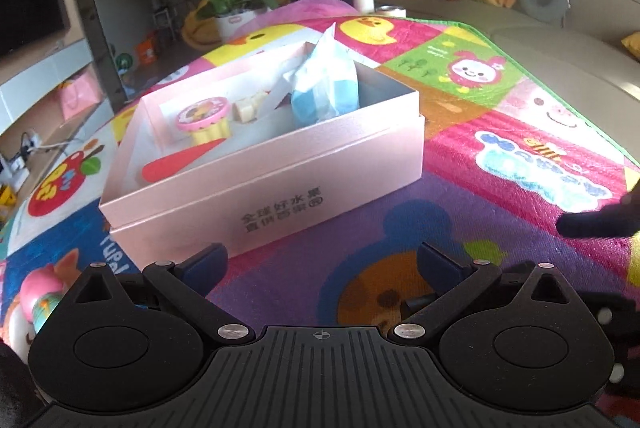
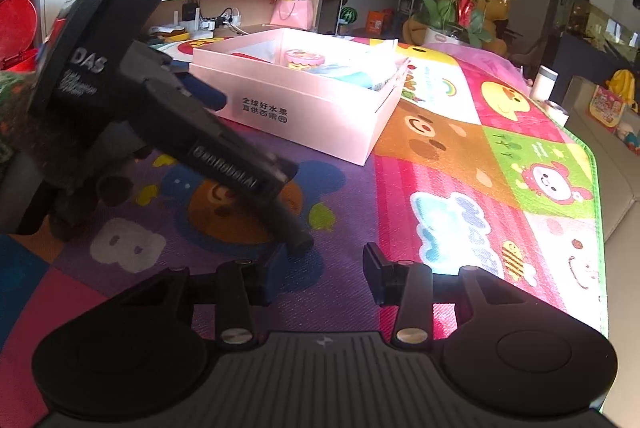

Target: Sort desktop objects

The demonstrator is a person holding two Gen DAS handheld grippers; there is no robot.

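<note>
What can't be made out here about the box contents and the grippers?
- Pink box, right wrist view: most contents hidden behind its near wall and glare.
- Left gripper, right wrist view: fingertips motion-blurred.
- White piece in the box, left wrist view: too small to identify.

Open pink box (image 1: 280, 184) holds toys, blue packet (image 1: 326, 90).

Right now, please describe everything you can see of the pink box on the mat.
The pink box looks like matte cardboard, rectangular and open-topped, seemingly nested in its own lid, with dark Chinese print on one side. It rests flat on the colourful play mat. Inside lie a blue-white packet, a pink-and-yellow round toy and a red carrot-shaped piece. No fingers touch it.
</note>
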